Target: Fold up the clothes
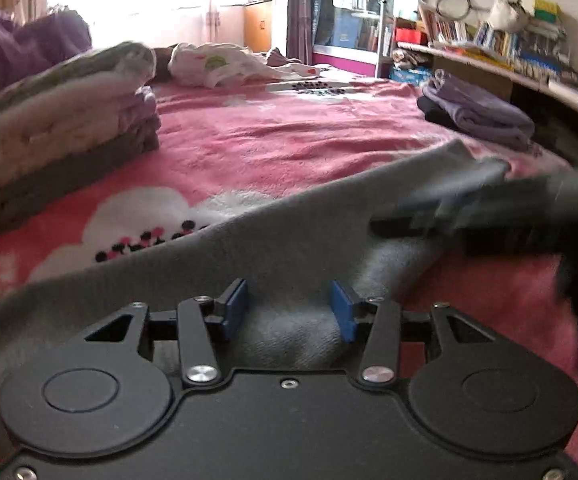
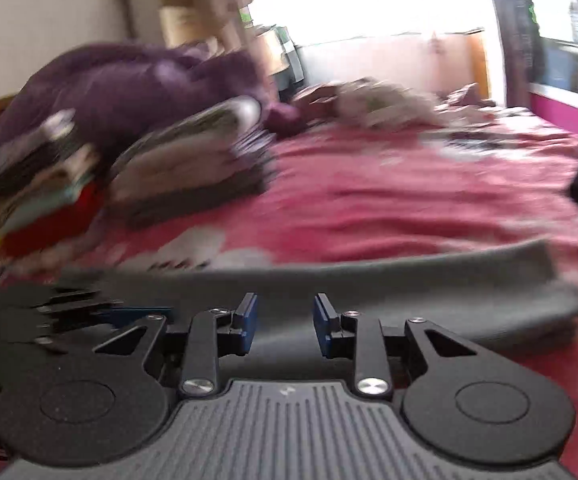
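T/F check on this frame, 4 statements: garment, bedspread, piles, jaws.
1. The grey garment lies on a pink bedspread. True.
2. The left gripper is clamped on a red shirt. False: its jaws stand apart over the grey garment, pads not pressing it.
3. A stack of folded clothes sits on the bed. True.
4. The right gripper is shut tight. False: its blue pads stand apart.

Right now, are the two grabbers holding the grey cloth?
Left gripper: open, over the grey cloth, not pinching it.
Right gripper: open, holding nothing.
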Available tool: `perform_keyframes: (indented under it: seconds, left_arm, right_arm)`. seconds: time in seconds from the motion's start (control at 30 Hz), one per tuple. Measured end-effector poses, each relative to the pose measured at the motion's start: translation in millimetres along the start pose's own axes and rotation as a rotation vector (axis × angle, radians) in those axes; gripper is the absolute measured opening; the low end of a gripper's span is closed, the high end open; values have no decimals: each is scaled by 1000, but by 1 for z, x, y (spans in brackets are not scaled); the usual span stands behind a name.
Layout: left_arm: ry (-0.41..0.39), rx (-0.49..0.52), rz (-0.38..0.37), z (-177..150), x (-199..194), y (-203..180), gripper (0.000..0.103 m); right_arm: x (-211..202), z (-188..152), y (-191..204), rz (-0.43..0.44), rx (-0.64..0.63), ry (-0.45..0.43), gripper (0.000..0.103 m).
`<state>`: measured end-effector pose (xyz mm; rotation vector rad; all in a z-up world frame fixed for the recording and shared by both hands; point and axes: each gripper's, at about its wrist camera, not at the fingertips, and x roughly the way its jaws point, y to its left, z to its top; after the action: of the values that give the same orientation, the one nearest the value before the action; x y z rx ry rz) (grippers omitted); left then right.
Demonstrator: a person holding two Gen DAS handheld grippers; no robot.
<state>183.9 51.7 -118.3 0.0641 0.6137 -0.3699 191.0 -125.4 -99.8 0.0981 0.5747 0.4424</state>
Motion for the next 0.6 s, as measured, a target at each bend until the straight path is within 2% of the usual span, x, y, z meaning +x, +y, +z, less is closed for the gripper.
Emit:
perform_keyframes:
  seconds: [0.1, 0.2, 0.23, 0.3, 0.37, 0.43, 0.5, 0.53, 0.6]
  left_arm:
    - [-26, -20, 5, 4, -14, 10, 45]
    - [4, -3, 110, 1, -16, 23, 45]
    - [23, 17, 159, -2, -14, 28, 45]
    - [37, 25, 216, -6, -17, 39, 53]
    - [49, 25, 270, -10, -23, 51, 53]
    - [64, 18, 327, -13, -30, 62, 54]
    - [76, -11, 368, -19, -39, 76, 53]
    - [73, -44, 362, -20, -45, 84, 52]
    - [63, -94, 367, -21, -54, 94, 37]
  right_arm:
    - [13, -8, 4, -52, -51, 41, 31]
    - [4, -3, -3, -37, -12, 17, 32]
    - [5, -1, -2, -47, -39, 7, 32]
    - [13, 3, -6, -91, -46, 15, 33]
    - [21, 4, -25, -109, 24, 25, 32]
    - [20, 5, -33, -127, 9, 27, 27]
    - [17, 7, -40, -153, -12, 28, 27]
    - [14, 7, -43, -172, -23, 28, 27]
    - [9, 7, -57, -195, 6, 26, 27]
